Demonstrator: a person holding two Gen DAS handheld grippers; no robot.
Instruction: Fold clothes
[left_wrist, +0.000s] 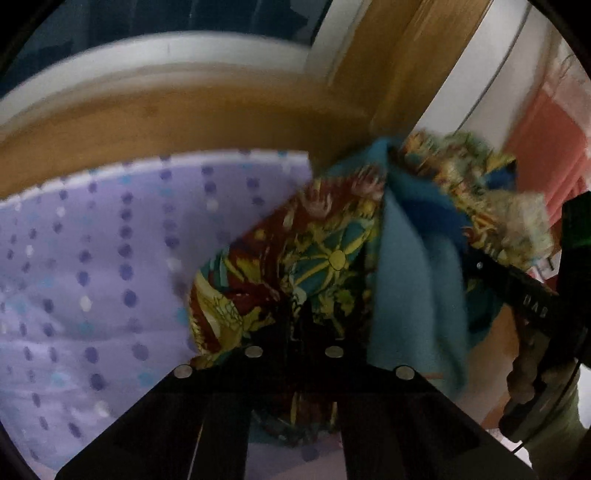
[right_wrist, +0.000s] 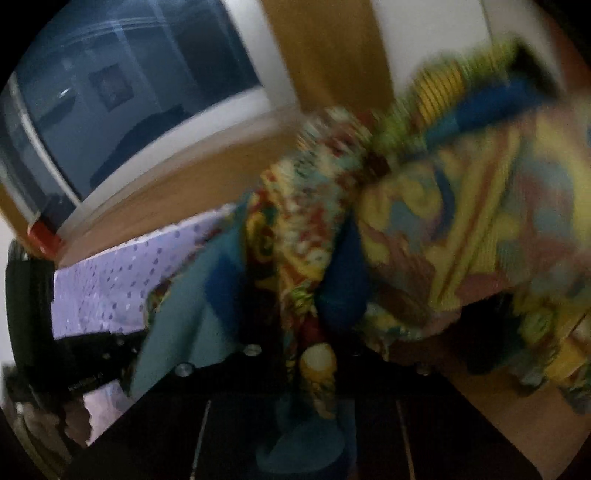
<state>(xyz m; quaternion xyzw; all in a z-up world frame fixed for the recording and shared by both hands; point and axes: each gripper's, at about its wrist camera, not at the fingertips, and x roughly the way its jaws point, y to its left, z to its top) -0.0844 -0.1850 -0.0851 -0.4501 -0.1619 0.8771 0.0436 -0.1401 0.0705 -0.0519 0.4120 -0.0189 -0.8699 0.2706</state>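
Note:
A bright patterned garment (left_wrist: 332, 258) with a plain blue inner side hangs bunched over the right end of a lilac dotted sheet (left_wrist: 92, 277). My left gripper (left_wrist: 295, 325) is shut on the garment's lower patterned edge, and the cloth spills around its dark fingers. In the right wrist view the same garment (right_wrist: 461, 229) fills the right half, blurred. My right gripper (right_wrist: 310, 354) is shut on a twisted strip of it, and the cloth hides the fingertips. Each gripper shows in the other's view: the right one (left_wrist: 532, 306) at the far right, the left one (right_wrist: 85, 354) at the far left.
A wooden bed frame (left_wrist: 184, 118) curves behind the sheet, with a white sill and a dark window (right_wrist: 129, 92) beyond it. An orange-red surface (left_wrist: 546, 147) stands at the far right. Bare wooden floor (right_wrist: 517, 413) lies below the garment.

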